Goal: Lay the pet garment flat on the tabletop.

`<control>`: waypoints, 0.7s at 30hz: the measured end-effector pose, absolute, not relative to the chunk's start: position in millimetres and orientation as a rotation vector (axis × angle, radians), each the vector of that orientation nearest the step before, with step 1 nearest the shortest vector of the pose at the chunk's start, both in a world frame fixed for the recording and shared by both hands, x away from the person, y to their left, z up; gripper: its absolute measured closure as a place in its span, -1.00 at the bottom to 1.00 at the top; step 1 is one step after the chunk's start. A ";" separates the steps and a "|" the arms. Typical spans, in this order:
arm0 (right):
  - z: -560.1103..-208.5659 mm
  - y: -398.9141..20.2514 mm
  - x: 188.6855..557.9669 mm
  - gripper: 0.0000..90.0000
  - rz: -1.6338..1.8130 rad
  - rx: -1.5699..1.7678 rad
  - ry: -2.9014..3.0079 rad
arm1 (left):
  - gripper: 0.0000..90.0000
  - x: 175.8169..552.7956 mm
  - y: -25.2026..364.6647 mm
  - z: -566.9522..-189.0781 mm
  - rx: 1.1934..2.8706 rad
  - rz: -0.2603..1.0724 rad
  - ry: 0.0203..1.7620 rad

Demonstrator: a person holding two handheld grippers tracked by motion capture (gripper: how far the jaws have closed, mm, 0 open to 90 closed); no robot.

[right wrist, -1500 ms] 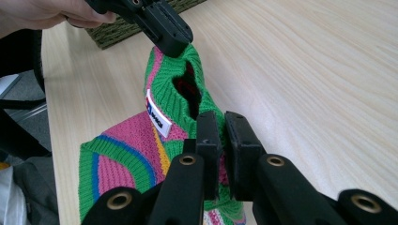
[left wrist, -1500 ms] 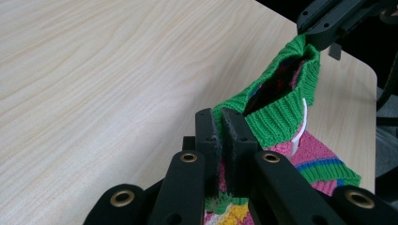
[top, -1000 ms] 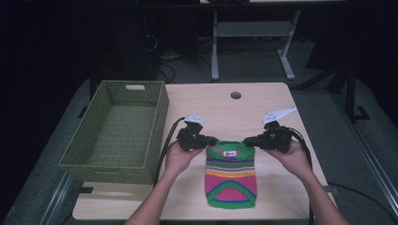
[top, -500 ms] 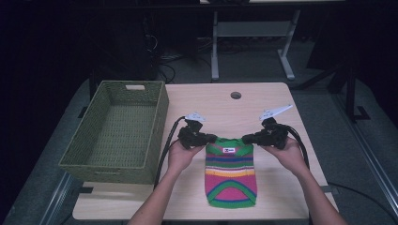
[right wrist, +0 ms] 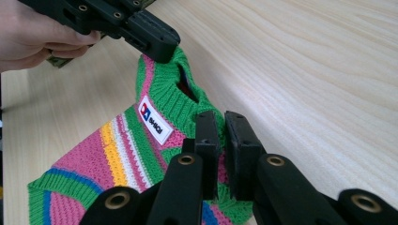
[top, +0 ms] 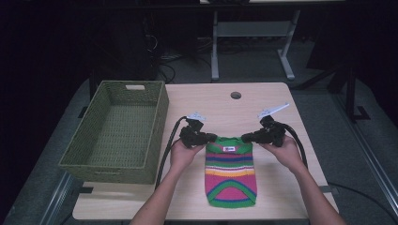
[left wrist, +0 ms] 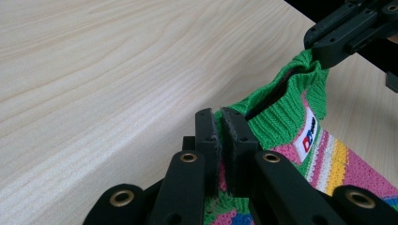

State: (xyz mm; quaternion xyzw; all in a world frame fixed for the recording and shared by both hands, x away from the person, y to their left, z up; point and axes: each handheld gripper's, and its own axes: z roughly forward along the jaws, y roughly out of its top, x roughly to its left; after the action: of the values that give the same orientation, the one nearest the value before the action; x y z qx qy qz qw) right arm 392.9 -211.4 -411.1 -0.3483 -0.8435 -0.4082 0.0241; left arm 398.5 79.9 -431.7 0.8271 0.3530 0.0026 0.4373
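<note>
A small knitted garment (top: pixel 231 173) with pink, green, yellow, white and blue stripes lies flat on the wooden table, green collar toward the far side. My left gripper (top: pixel 209 137) is shut on the collar's left corner. In the left gripper view its jaws (left wrist: pixel 220 123) pinch the green rib (left wrist: pixel 277 123). My right gripper (top: pixel 245 137) is shut on the collar's right corner, and in the right gripper view (right wrist: pixel 220 125) its jaws clamp the knit beside the white label (right wrist: pixel 155 119). The collar is stretched between the two grippers.
An empty green woven basket (top: pixel 117 131) stands on the table's left side, close to the left hand. A round cable hole (top: pixel 235 95) sits near the far edge. Black cables trail from both grippers along the forearms.
Both grippers have sunk a little and shifted slightly toward the far side, still holding the collar. The garment now lies a bit more stretched out on the table.
</note>
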 end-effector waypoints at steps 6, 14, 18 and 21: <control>-415.8 -211.8 398.5 0.86 -1.262 -1.091 -2.601 | 0.90 403.6 79.3 -434.1 2.057 0.007 0.896; -420.7 -214.7 403.8 0.85 -1.262 -1.127 -2.570 | 0.89 408.5 76.2 -434.5 2.058 0.016 0.910; -421.5 -214.3 404.7 0.83 -1.264 -1.134 -2.574 | 0.88 409.7 76.6 -435.8 2.057 0.016 0.919; -421.5 -216.7 406.9 0.70 -1.264 -1.164 -2.560 | 0.83 409.9 77.3 -435.1 2.035 0.024 0.928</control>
State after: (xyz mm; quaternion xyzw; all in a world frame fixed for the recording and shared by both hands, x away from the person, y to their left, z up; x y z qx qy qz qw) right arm 406.9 -216.7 -421.5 -0.3774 -0.8300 -0.4097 0.0290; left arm 409.9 77.3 -435.1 0.8183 0.3730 0.0095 0.4372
